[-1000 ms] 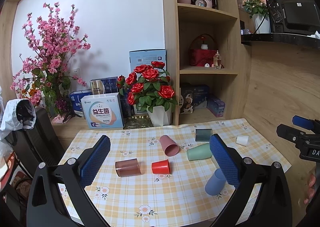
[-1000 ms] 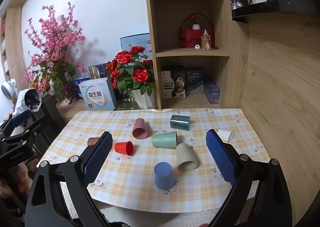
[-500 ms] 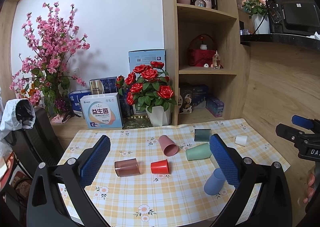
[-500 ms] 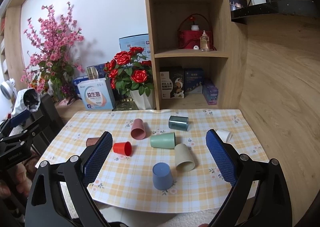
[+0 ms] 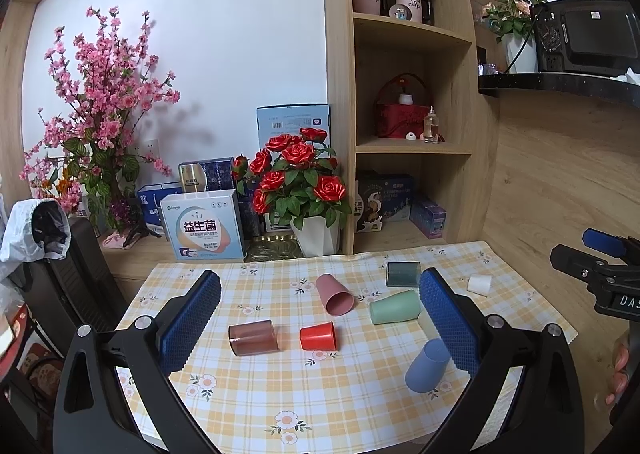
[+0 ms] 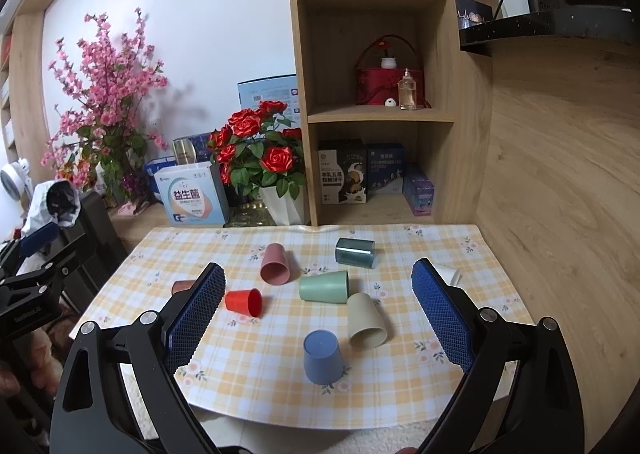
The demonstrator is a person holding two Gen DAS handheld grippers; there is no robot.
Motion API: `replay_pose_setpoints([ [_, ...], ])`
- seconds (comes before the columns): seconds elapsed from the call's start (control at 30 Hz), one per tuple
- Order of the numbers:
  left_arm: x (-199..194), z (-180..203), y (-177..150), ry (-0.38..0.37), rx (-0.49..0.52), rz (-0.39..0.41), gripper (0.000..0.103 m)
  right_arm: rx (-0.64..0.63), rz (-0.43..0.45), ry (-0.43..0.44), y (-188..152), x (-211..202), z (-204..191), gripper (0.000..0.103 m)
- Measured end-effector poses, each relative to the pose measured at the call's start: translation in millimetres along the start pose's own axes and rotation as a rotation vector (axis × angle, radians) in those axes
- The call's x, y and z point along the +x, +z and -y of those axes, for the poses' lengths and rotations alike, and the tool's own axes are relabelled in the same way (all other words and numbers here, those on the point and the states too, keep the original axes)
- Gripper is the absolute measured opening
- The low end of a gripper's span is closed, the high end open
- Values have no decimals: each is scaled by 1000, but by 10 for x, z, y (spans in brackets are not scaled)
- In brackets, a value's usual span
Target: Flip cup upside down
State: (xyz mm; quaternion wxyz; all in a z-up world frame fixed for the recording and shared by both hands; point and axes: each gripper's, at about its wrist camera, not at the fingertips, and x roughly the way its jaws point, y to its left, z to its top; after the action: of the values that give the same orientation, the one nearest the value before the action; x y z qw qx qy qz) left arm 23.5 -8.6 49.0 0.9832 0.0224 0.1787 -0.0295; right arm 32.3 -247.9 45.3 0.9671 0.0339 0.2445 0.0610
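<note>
Hovering wide open and empty as a second ago, left gripper [image 5: 320, 308] and right gripper [image 6: 318, 300] have barely drifted; blue cup [image 6: 323, 356] already stands inverted near the front, beige cup [image 6: 367, 321] beside it lying unflipped.

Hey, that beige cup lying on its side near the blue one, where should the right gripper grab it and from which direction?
Grip the beige cup across its side wall at mid-body, coming down from above. It lies on its side with the open mouth toward the camera, so its round flanks face the right gripper's open jaws. Keep clear of the blue cup standing upside down just beside it.
</note>
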Motion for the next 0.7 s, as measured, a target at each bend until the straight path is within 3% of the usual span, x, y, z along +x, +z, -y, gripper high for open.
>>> replay_pose_setpoints([
  [0.7,-70,-33,44,2,-5,22,97,-17,30,-20,14,-79,-8,91],
])
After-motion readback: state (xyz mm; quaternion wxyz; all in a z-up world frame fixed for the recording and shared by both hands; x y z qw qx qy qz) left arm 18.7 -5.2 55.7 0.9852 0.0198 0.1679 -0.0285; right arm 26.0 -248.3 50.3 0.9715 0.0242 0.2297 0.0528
